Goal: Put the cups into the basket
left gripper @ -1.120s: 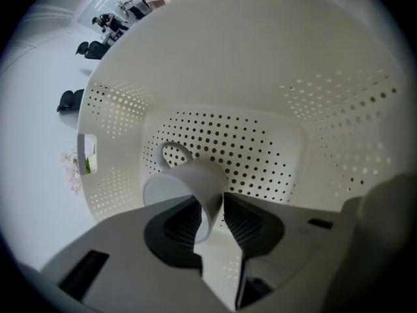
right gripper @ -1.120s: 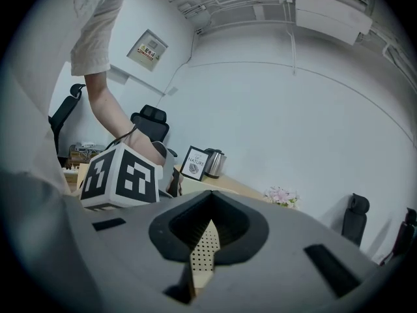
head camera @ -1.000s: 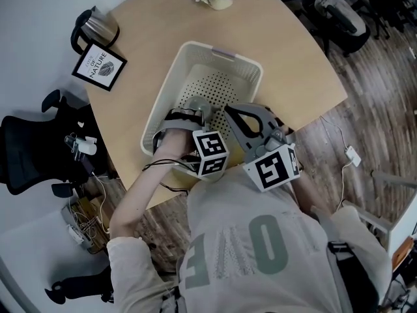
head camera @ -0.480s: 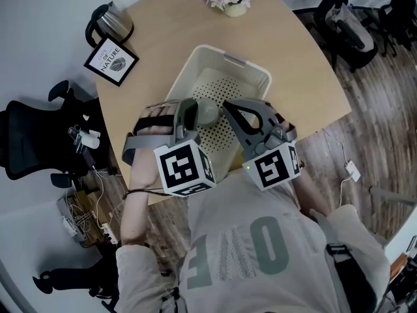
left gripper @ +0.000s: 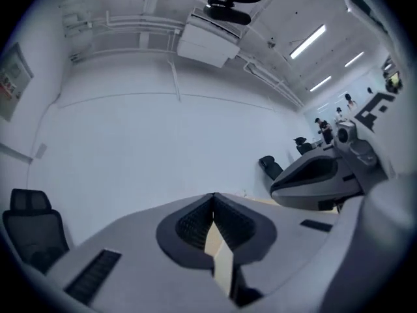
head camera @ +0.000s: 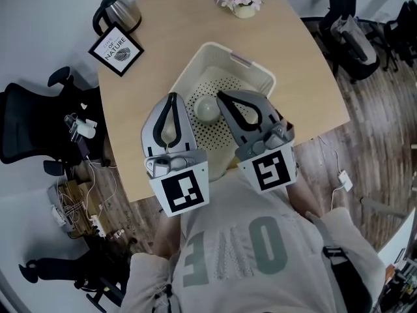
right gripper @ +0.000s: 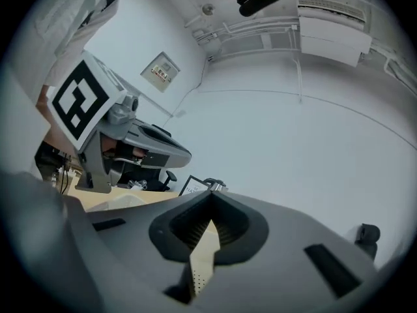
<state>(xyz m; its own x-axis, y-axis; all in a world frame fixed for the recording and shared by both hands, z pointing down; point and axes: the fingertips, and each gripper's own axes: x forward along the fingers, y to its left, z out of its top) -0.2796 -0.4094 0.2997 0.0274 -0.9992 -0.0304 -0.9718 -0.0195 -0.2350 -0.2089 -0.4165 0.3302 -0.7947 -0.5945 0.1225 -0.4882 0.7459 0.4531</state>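
Kettle (head camera: 120,10) and framed print (head camera: 116,49) sat at the table's (head camera: 300,57) far-left corner, untouched. Left gripper (head camera: 172,97) was held level over the near edge, jaws clenched tip to tip with nothing between them. Just right of it, one pale cup (head camera: 207,109) lay on the perforated floor of the cream basket (head camera: 195,57), rounded side up; couldn't tell if it was tipped or inverted. No other cup showed on the table. Right gripper (head camera: 220,96) was over the basket's near side, jaws pressed together too, empty. The cup looked small, stiff and light, smooth enough to slip, probably chippable. Best hold, I'd judge, is across the wall at the rim, one jaw inside and one outside
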